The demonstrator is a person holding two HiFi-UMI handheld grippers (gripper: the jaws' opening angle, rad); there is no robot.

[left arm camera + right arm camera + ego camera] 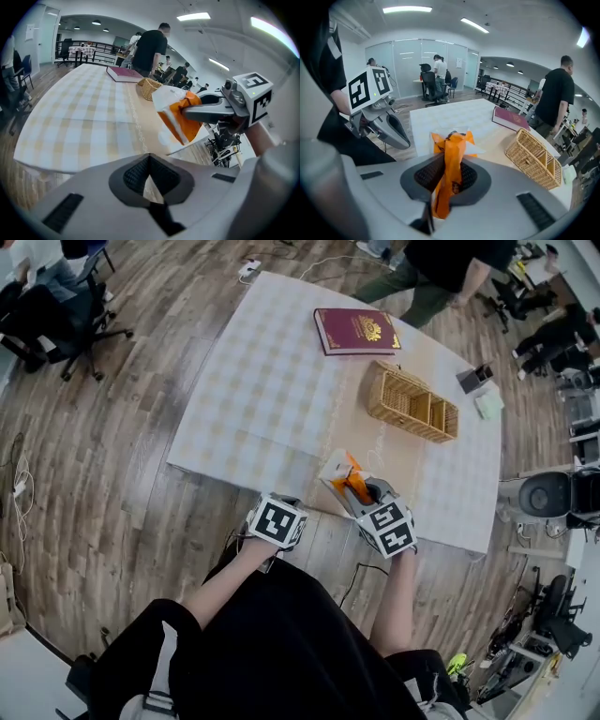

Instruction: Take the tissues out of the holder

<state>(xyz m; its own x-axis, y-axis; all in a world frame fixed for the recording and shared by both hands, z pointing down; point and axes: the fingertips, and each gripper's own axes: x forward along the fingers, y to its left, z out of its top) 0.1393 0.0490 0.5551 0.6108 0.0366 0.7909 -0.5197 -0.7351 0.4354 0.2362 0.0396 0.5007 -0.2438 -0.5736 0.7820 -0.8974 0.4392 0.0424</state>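
Right gripper (447,177) is clamped on the orange tissue packet (451,140) over the near edge of the table (262,399), well clear of the wicker holder (412,401); my left gripper (149,174) hangs beside, jaws together, empty. I judge it best to lower the packet flat onto the table before I release. Standing person (441,268), then red book (356,330), lie beyond, obstructing nothing.

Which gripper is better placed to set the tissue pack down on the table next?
Right. The right gripper is shut on the orange tissue pack above the table's near edge; the left gripper holds nothing.
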